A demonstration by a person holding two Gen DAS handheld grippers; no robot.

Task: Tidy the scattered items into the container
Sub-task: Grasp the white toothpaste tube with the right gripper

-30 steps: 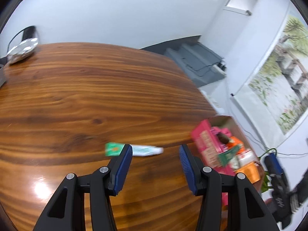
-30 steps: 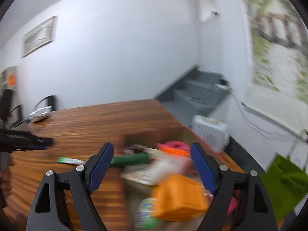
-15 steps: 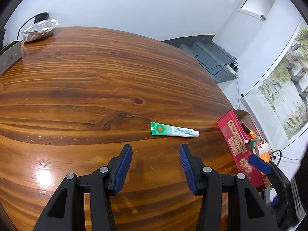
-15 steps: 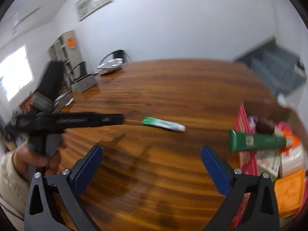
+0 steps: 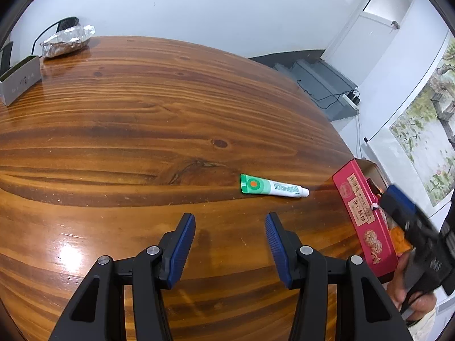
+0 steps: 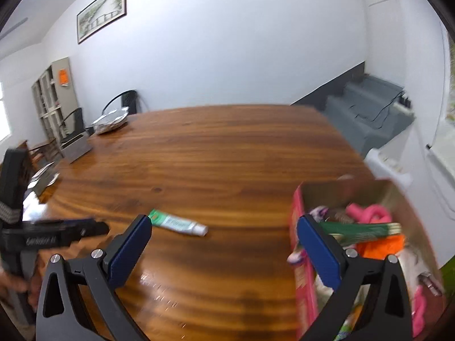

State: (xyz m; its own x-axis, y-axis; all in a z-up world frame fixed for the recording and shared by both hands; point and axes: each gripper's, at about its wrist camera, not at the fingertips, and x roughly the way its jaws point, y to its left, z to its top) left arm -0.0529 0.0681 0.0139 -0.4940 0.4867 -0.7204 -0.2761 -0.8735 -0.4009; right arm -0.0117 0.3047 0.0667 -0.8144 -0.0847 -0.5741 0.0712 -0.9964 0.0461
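Desk (image 5: pixel 142 108) of glossy striped wood carries everything. Pink carton (image 5: pixel 366 218) at its right edge, printed with Chinese characters and biscuit pictures, holds a green tube (image 6: pixel 366 229), an orange packet (image 6: pixel 384 245) and pink items, blurred in the right wrist view. Grey box (image 5: pixel 18 81) and foil bundle (image 5: pixel 66 41) sit at the far left corner, well apart. Toothpaste tube (image 5: pixel 273 188), green and white with an orange dot and small unreadable print, lies flat on bare wood between both tools, near the carton. Left gripper (image 5: pixel 230 244) hovers released just short of it; right gripper (image 6: pixel 224 251) gapes wide, empty, beside the carton
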